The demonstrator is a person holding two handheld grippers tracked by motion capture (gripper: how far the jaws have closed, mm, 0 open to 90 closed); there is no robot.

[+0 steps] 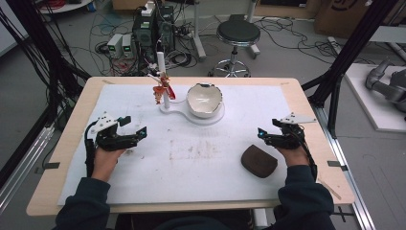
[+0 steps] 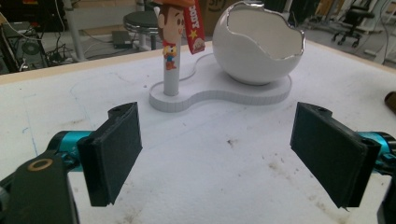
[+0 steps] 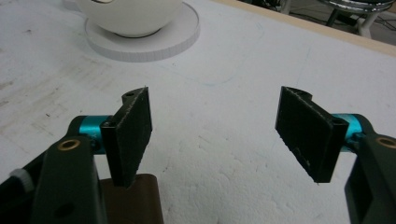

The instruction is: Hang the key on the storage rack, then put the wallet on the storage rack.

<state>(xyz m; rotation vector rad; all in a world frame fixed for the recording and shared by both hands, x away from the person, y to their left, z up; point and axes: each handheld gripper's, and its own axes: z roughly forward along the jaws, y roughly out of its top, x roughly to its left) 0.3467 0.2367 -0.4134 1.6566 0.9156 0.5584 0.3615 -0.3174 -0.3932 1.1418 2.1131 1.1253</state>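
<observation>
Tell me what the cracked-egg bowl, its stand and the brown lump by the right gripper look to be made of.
Egg-shaped bowl: likely glazed ceramic or glossy plastic; smooth white shine, jagged rim.
Stand: matte white, fine horizontal lines on its edge suggest 3D-printed plastic or foam board.
Brown lump: dull, rounded, no glare; possibly leather or soft fabric, hard to tell.

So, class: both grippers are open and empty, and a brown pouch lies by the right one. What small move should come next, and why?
Probably the right gripper should swing toward the person and lower over the brown pouch: it is the only loose item, lying beside that open, empty gripper. The left gripper sits far across the table.
</observation>
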